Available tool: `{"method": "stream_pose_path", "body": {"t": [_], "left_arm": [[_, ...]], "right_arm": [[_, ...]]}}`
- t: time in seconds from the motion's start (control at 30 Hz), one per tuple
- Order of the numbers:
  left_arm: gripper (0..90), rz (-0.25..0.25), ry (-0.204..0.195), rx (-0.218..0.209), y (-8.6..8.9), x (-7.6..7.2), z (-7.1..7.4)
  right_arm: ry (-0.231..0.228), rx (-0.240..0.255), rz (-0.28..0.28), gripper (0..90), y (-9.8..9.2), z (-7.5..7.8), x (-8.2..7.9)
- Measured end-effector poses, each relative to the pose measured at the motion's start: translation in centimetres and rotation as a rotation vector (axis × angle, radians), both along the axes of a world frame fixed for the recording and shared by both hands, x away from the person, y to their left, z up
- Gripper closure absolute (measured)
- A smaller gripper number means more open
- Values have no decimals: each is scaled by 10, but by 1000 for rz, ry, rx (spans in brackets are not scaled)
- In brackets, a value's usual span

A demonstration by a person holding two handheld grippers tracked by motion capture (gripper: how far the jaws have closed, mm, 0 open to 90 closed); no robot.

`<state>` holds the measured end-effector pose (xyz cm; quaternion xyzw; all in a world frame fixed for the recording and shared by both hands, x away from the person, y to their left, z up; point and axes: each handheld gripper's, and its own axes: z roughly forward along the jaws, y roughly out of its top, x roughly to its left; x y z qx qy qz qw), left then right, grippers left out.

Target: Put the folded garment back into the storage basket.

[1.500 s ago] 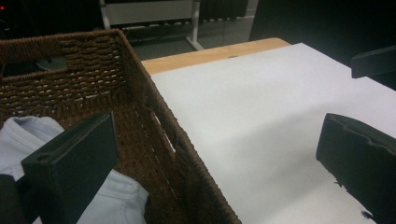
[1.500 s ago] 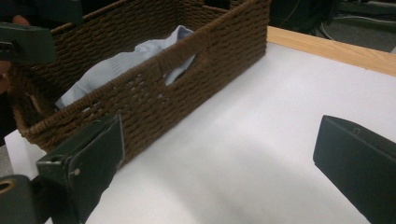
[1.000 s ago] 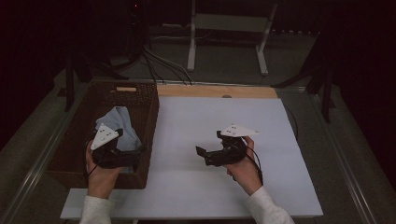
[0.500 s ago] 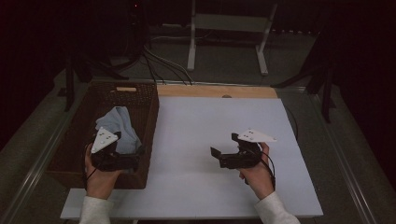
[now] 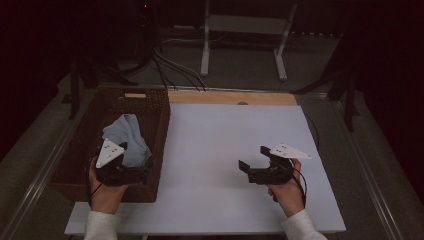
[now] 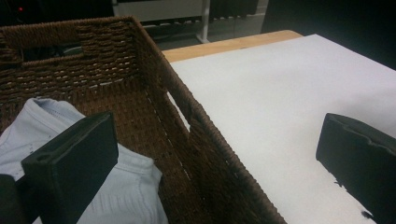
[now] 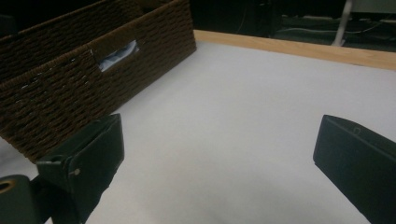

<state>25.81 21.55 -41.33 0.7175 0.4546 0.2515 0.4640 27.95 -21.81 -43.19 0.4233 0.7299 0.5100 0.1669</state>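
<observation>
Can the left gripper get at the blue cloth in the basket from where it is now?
Probably yes: the left gripper is open over the basket by its right wall, the blue cloth beside one jaw, uncovered.

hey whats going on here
A person at a white table holds a two-jaw tool in each hand. The left tool hangs over the near right edge of a brown wicker basket, which holds a crumpled pale blue cloth. Its jaws are open, one over the cloth and one past the basket wall. The right tool sits open over bare tabletop, holding nothing.
</observation>
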Motion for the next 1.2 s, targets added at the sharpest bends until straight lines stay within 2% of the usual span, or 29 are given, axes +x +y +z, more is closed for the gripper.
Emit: {"method": "stream_pose_path", "body": {"t": [0.4, 0.57, 0.77, 1.2], "left_arm": [[0, 8, -38, -18, 5, -7, -3], [0, 6, -37, -20, 5, -7, -5], [0, 10, -42, -26, 7, -8, -5], [0, 12, -45, -28, 7, -8, -5]], "right_arm": [[-16, 16, -48, 22, -27, -8, -9], [-24, 26, -59, 21, -34, -12, -14], [-75, 34, -64, 22, -44, -14, -21], [-101, 64, -104, 22, -66, -16, -28]]}}
